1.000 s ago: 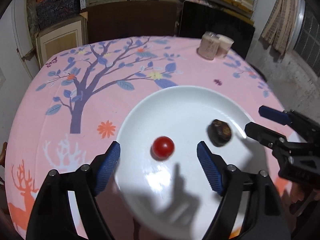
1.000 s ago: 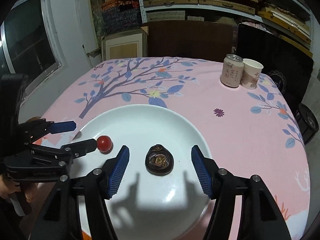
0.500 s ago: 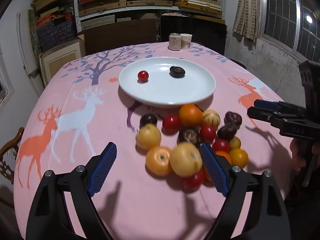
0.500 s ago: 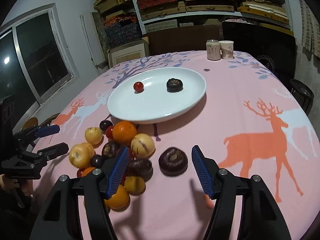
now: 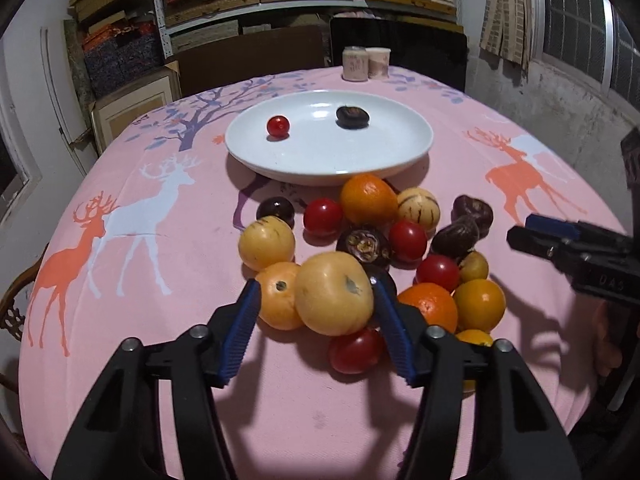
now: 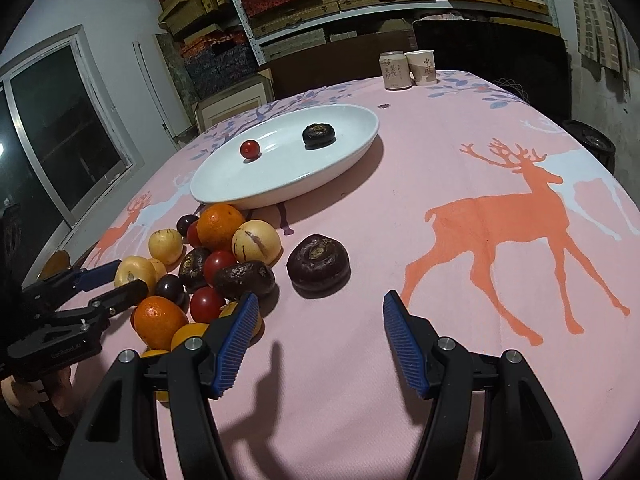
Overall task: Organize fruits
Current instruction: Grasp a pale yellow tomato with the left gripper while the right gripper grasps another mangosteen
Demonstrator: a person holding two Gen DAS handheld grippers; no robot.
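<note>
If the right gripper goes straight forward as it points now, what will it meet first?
Most likely the dark brown fruit lying apart from the pile, just ahead of the open right gripper. Only bare tablecloth shows before it, though depth is uncertain.

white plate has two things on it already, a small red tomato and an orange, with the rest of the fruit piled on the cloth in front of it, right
Not quite. The white plate holds the small red tomato and a dark brown fruit, not an orange; both wrist views show this. The oranges, such as one, are in the pile on the cloth in front of the plate.
</note>
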